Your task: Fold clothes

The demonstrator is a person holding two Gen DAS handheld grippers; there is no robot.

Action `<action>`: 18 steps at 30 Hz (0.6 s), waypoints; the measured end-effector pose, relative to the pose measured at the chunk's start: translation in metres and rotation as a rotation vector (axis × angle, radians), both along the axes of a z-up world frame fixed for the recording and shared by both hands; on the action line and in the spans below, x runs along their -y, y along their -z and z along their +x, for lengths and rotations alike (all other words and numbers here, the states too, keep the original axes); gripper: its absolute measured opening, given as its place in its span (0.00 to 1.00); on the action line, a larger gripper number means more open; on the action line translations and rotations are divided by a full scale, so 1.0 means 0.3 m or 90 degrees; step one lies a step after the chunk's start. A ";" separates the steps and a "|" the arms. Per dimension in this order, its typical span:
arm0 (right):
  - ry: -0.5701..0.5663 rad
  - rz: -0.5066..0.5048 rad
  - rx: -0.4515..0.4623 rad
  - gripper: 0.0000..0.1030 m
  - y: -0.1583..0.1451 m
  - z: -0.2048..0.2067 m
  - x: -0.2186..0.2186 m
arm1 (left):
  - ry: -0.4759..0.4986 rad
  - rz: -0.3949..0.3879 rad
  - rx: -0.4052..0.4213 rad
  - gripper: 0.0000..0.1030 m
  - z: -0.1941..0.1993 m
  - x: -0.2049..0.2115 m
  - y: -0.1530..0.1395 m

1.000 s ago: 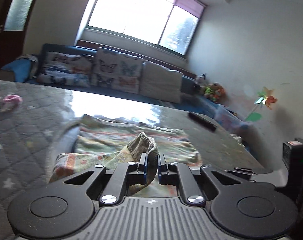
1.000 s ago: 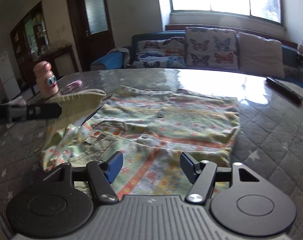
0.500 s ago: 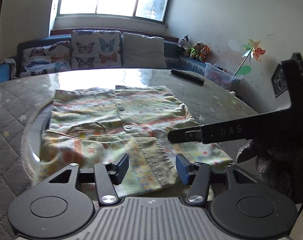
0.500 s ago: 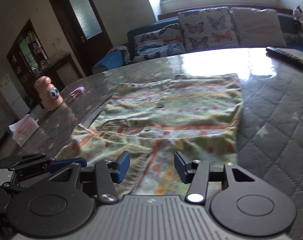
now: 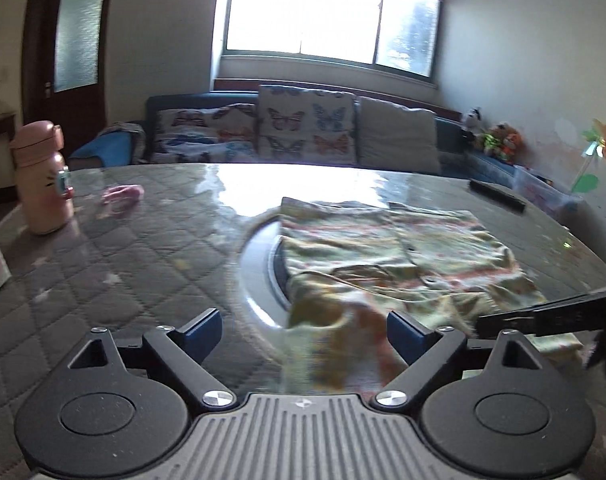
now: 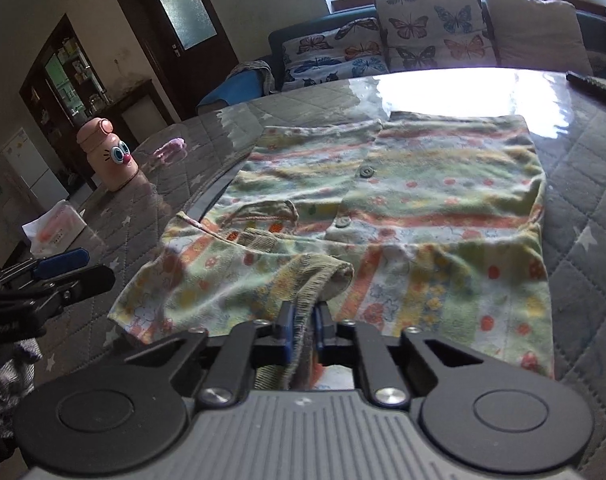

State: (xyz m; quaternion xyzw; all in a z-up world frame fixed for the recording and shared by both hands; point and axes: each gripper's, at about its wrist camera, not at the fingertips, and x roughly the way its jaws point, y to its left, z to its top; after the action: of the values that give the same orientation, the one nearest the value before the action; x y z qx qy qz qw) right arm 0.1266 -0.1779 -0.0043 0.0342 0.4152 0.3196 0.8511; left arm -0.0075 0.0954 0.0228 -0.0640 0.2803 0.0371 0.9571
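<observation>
left wrist view:
- left gripper [image 5: 303,330]: your jaws are wide apart and opening, clamped on nothing. A blurred corner of cloth sits in the gap, but the pads don't touch it.
- shirt [image 5: 399,252]: lying on the counter [image 5: 135,248], ahead and to the right, mostly flat, with the near edge bunched up.
- bottle [image 5: 43,180]: pink, far left, well apart from the shirt.
- right gripper [image 5: 551,316]: only a dark finger pokes in from the right edge, at the shirt's near hem.

right wrist view:
- right gripper [image 6: 303,330]: jaws pinched together on the ribbed cuff [image 6: 323,276] of a sleeve.
- shirt [image 6: 403,200]: buttons up, spread flat. The cuff is lying across the front near the middle.
- left gripper [image 6: 61,268]: off to the left, just beside the shirt's near left corner.

progress:
- done: looks like you've got one sleeve laid inward.
- left: I'd guess the other sleeve, then folding the body over. So early days, not half done.
</observation>
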 end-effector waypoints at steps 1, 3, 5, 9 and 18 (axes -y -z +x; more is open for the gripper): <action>0.000 0.000 0.010 0.08 -0.016 -0.003 -0.004 | -0.008 0.000 0.000 0.90 0.001 -0.009 0.000; 0.000 0.008 0.035 0.07 -0.062 -0.013 -0.004 | -0.021 -0.001 0.000 0.91 0.004 -0.024 0.001; 0.001 0.018 0.064 0.07 -0.115 -0.024 0.002 | -0.025 0.000 0.000 0.92 0.009 -0.031 0.002; 0.015 0.035 0.108 0.07 -0.200 -0.031 0.036 | -0.029 0.003 -0.006 0.92 0.027 -0.029 0.013; 0.083 -0.005 0.073 0.07 -0.126 0.001 0.114 | -0.031 0.030 -0.049 0.92 0.092 -0.007 0.057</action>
State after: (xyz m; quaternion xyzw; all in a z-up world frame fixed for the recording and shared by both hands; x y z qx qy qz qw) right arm 0.1271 -0.2123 0.0336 0.0396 0.3639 0.2634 0.8926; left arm 0.0202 0.0975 0.0058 -0.0470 0.3140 0.0695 0.9457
